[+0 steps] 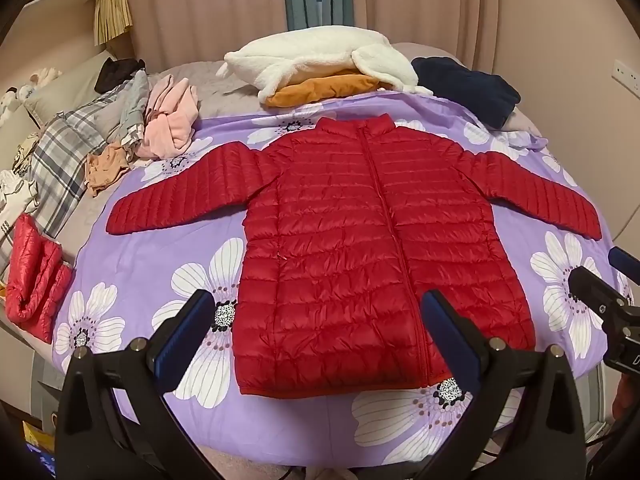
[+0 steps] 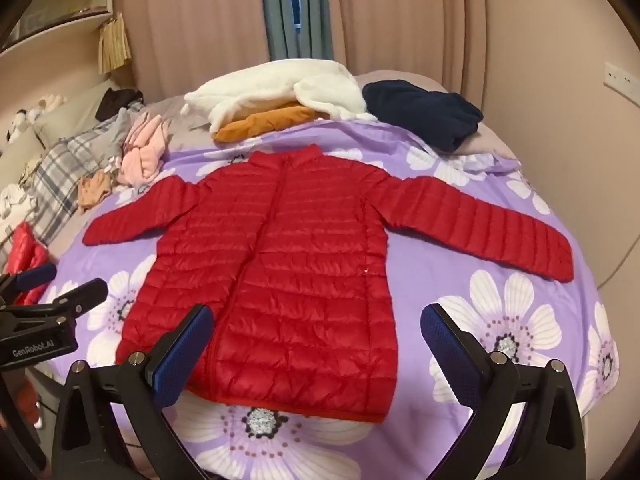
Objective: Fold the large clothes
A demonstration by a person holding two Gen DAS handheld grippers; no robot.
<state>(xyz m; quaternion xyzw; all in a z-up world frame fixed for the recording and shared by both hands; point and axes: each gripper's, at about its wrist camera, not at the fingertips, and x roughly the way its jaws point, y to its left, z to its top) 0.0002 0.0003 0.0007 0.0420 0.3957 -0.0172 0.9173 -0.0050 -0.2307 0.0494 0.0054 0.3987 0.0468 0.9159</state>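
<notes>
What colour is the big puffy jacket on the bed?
The puffy jacket is bright red all over; the left wrist view shows it best.

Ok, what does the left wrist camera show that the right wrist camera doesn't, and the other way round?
Only the left wrist view shows the folded red padded piece almost whole at the bed's left edge, plus the right gripper entering from the right.

Only the right wrist view shows the left gripper entering from the left, with lettering on its body.

Both show the red puffer jacket spread flat, sleeves out, zipped, on the purple flowered sheet, with the white fleece and navy garment behind it. Both grippers are open and empty.
</notes>
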